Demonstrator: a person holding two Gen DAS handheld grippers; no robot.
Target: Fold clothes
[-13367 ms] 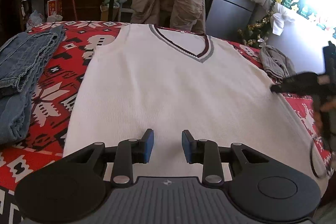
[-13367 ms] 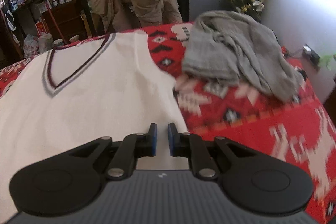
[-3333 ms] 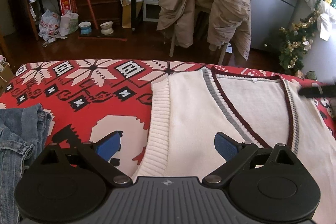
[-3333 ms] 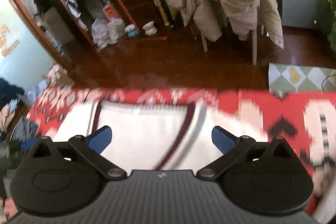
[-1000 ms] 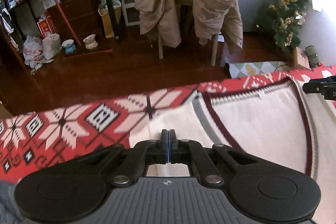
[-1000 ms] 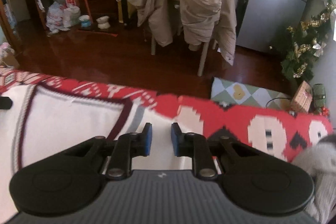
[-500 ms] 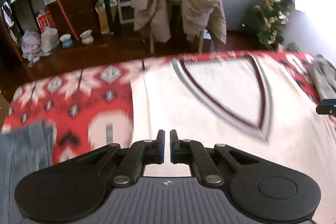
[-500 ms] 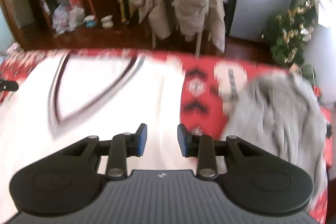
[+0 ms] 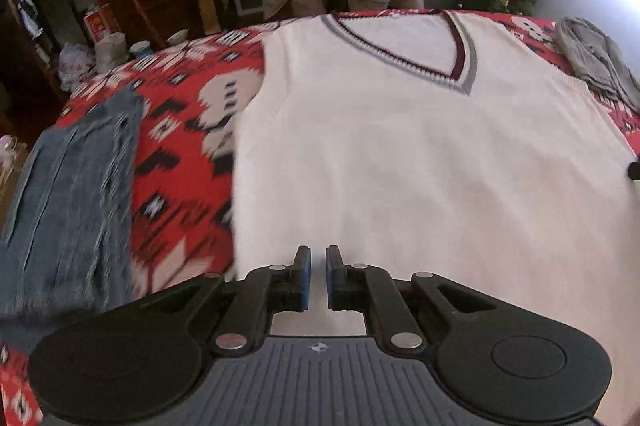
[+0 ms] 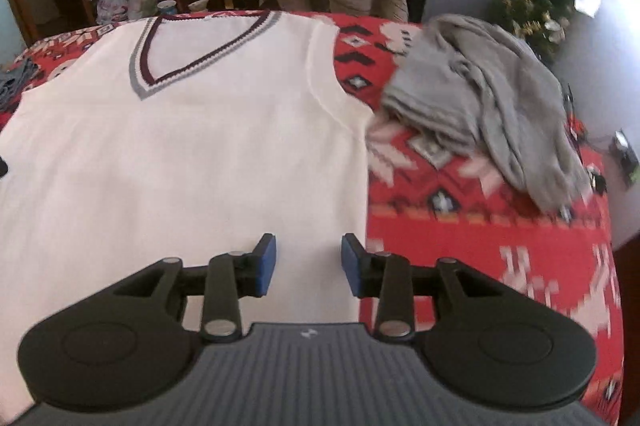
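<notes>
A white V-neck vest [image 9: 420, 154] lies flat on the red patterned cloth [image 9: 180, 130], filling the middle of both views. The left gripper [image 9: 318, 276] sits at the lower centre of its frame over the vest's lower part, pads nearly together with a narrow gap — nothing between them. The right gripper [image 10: 308, 264] is spread over the vest's right edge. Jeans [image 9: 68, 198] lie at left, a grey garment [image 10: 492, 102] at upper right.

The right gripper [image 10: 308, 260] hovers with its jaws apart over the right edge of the white vest [image 10: 192, 146], spread flat on the red patterned cloth [image 10: 480, 246]; a crumpled grey garment [image 10: 488, 94] lies beside it
</notes>
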